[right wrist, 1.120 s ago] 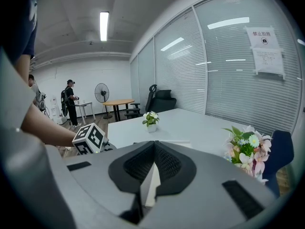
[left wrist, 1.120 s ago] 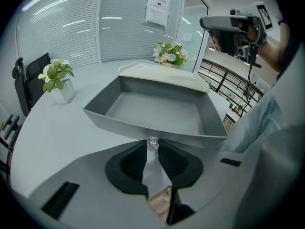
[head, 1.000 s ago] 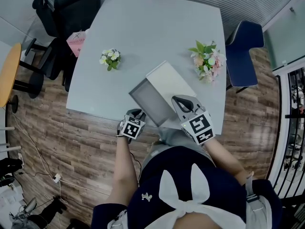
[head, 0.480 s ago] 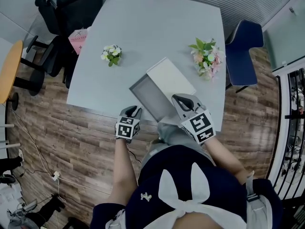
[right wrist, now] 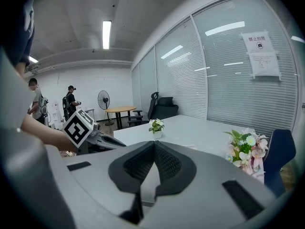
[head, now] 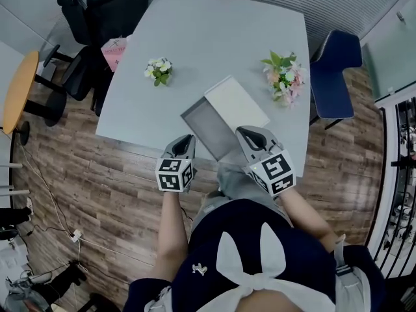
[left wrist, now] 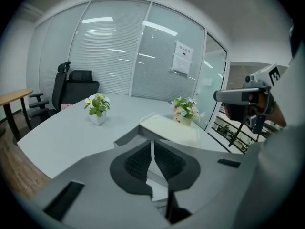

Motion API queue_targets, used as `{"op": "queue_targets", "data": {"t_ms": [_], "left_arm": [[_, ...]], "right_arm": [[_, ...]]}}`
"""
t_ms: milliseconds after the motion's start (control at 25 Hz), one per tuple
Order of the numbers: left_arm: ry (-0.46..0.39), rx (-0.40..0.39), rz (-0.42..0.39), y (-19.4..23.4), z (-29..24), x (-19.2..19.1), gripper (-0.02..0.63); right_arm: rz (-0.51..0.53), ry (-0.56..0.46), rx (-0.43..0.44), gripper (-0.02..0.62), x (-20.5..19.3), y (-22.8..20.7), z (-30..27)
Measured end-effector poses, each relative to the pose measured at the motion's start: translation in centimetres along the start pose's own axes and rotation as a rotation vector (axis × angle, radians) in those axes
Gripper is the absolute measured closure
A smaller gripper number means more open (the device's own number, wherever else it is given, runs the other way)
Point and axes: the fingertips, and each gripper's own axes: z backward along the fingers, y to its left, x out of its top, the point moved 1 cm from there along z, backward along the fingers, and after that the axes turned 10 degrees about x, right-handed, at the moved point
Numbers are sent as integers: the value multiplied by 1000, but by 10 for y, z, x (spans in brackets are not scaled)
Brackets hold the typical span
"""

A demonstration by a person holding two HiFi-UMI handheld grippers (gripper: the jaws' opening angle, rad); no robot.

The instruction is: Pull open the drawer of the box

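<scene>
A white box [head: 237, 103] lies on the grey table [head: 214, 38], and its grey drawer [head: 207, 127] stands pulled out toward the near edge. My left gripper [head: 187, 139] hovers above the table's near edge, just left of the drawer's front corner. Its jaws have just been closing and now meet with nothing between them. In the left gripper view the drawer [left wrist: 127, 138] and box [left wrist: 172, 128] lie just beyond the left gripper [left wrist: 152, 144]. My right gripper [head: 244, 134] is shut over the drawer's near right corner, holding nothing; the right gripper [right wrist: 153, 144] also shows shut in its own view.
A small white flower pot [head: 159, 71] stands at the table's left and a pink bouquet [head: 286, 77] at its right. Black office chairs [head: 104, 12] stand at the far left, a blue chair [head: 335, 70] at the right. Two people [right wrist: 70, 101] stand far off.
My left gripper has lifted up and away from the drawer's front and its jaws have come together. The drawer stays pulled out. The right gripper has shifted only slightly.
</scene>
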Motion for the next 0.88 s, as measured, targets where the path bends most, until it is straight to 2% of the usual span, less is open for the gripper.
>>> {"op": "queue_targets", "data": {"t_ms": [320, 520, 680, 880], "left_arm": [[-164, -28, 32, -36, 39, 50, 583], [-179, 0, 70, -47, 56, 62, 583], [-195, -33, 141, -56, 66, 68, 583], [-213, -28, 112, -65, 77, 71, 583]], "right_arm": [[2, -46, 5, 591, 11, 13, 7], [2, -65, 11, 592, 15, 21, 13], [11, -78, 15, 592, 18, 27, 18], [24, -89, 21, 592, 21, 34, 24]]}}
